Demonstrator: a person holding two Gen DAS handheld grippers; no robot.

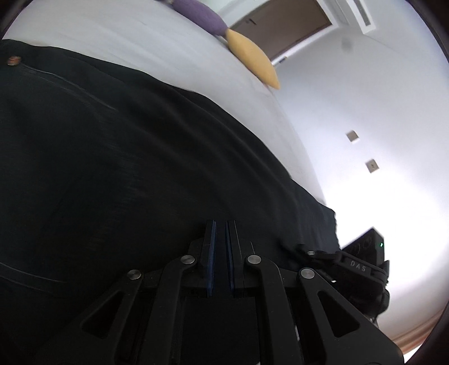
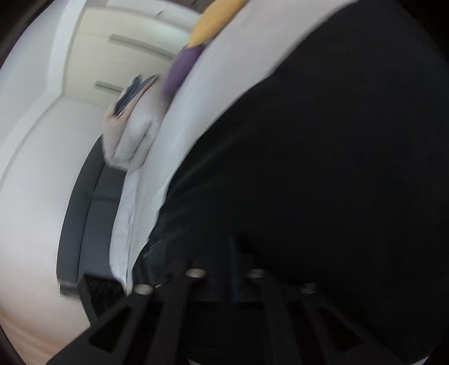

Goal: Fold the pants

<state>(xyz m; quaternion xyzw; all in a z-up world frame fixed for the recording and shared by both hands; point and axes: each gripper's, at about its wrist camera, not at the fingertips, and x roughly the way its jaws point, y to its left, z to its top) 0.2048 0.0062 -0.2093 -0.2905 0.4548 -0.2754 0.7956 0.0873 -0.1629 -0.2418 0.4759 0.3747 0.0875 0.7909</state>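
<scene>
Left gripper: the left gripper (image 1: 220, 224) had its two blue-padded fingers (image 1: 211, 252) drawn almost together, a thin slit between them, with nothing seen in that slit; it hung low over the black cloth.
Right gripper: the right gripper (image 2: 231, 244) was blurred and dark against the cloth; its jaws were closed, and whether cloth was caught in them could not be told. In the left wrist view it (image 1: 362, 261) showed at the bed's near right corner, beside the cloth's edge.
Pants: the black pants (image 1: 112, 157) lay spread across the near part of the bed, a small copper button (image 1: 13, 60) near the left edge.
Bed: white sheet (image 1: 118, 36), bare beyond the pants.
Far edge of bed: a purple cushion (image 1: 200, 14) and a yellow cushion (image 1: 252, 59), touching.
Bed's side, right wrist view: a pale bundle of clothing (image 2: 132, 123) by the purple cushion (image 2: 182, 68).
</scene>
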